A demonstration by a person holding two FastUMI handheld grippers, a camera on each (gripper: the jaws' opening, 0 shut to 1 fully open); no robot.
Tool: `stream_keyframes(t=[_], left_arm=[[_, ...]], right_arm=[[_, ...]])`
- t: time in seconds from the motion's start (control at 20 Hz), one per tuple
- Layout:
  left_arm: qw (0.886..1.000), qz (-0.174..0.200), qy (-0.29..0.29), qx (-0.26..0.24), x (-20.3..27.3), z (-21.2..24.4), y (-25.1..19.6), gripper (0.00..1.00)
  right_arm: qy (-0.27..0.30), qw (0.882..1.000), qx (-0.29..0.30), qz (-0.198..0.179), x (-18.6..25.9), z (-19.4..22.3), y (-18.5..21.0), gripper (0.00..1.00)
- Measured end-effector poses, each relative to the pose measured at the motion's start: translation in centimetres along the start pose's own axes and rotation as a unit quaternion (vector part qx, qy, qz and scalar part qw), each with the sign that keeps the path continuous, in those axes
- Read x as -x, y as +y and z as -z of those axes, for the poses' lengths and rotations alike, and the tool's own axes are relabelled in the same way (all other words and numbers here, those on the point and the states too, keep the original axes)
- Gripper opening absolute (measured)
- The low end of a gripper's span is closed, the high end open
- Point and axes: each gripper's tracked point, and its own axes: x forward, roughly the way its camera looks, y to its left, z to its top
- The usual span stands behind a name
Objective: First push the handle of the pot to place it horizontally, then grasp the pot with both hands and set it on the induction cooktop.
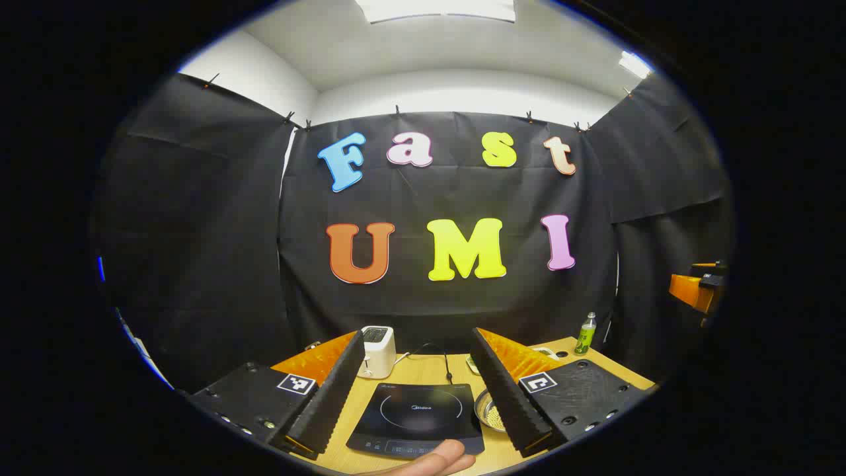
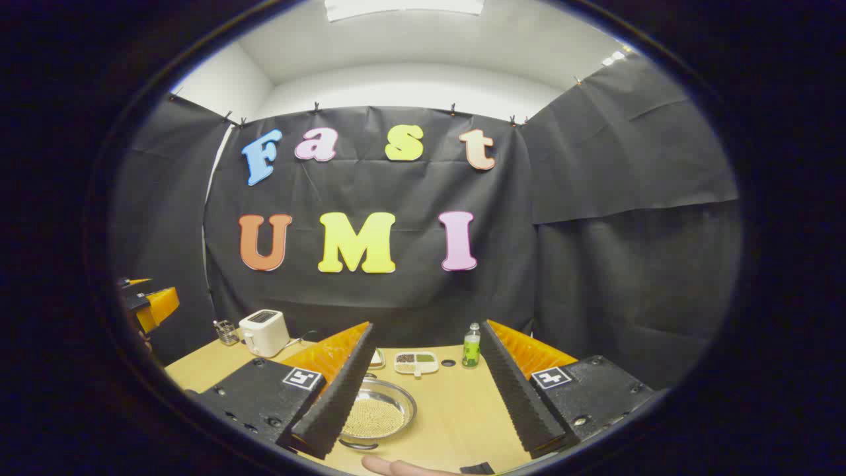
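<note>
Left gripper (image 1: 423, 433) jaws spread above induction cooktop (image 1: 416, 418); right gripper (image 2: 426, 430) jaws spread beside pot (image 2: 377, 416)

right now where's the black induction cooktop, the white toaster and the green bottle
black induction cooktop (image 1: 418, 413), left gripper view, glass top
white toaster (image 2: 264, 332), right gripper view, front side
green bottle (image 2: 471, 348), right gripper view, body

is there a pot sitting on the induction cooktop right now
No, the induction cooktop has a bare glass top in the left gripper view.
</note>
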Motion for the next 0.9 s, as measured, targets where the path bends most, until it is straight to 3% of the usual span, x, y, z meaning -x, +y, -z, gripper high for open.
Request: stream_keyframes(t=[0.9], left_arm=[[1.000,-0.002,0.002,0.000,2.3,-0.9,1.3,0.96]], right_arm=[[-0.026,1.000,-0.001,-0.008,0.3,-0.2,0.1,0.96]])
